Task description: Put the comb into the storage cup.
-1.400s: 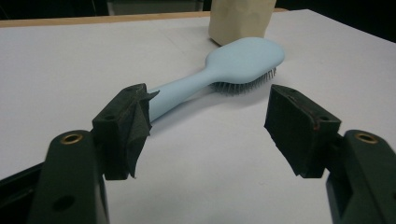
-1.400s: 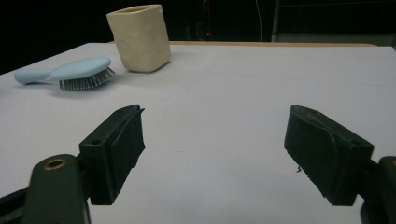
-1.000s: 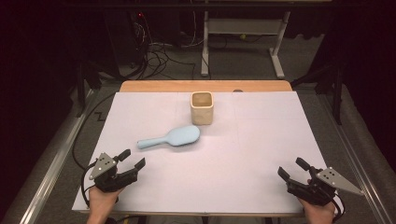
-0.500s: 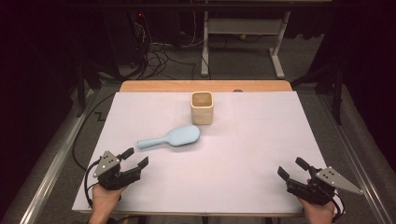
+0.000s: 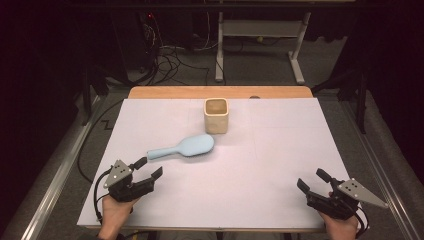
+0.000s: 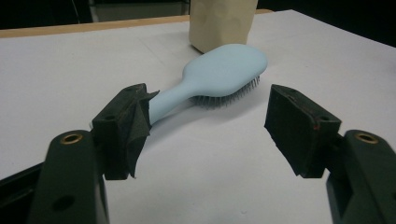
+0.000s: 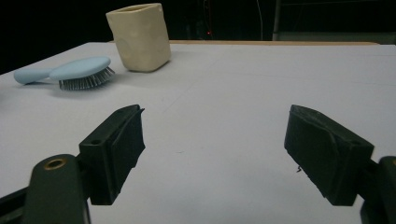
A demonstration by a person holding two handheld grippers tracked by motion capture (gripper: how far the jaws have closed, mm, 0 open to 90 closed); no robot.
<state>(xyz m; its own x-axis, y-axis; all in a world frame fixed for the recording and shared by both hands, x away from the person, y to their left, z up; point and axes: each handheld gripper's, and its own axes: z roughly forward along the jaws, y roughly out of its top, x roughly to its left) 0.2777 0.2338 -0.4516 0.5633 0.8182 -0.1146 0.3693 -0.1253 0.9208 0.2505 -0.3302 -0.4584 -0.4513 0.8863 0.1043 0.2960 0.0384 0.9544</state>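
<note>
A light blue hairbrush lies bristles down in the middle of the white table, its handle pointing left. Behind it stands a cream square cup. My left gripper is open near the front left, just short of the handle end. In the left gripper view the hairbrush lies ahead between the open jaws, its handle passing behind the left pad, and the cup stands behind it. My right gripper rests open at the front right. In the right gripper view the hairbrush and cup sit far off at upper left.
The white sheet covers most of the table, with a wooden strip along the far edge. Metal rails run down both sides. Cables and a grey desk frame stand on the floor beyond.
My left gripper has crept forward and right, toward the hairbrush handle. The right gripper, the hairbrush and the cup have not moved.
</note>
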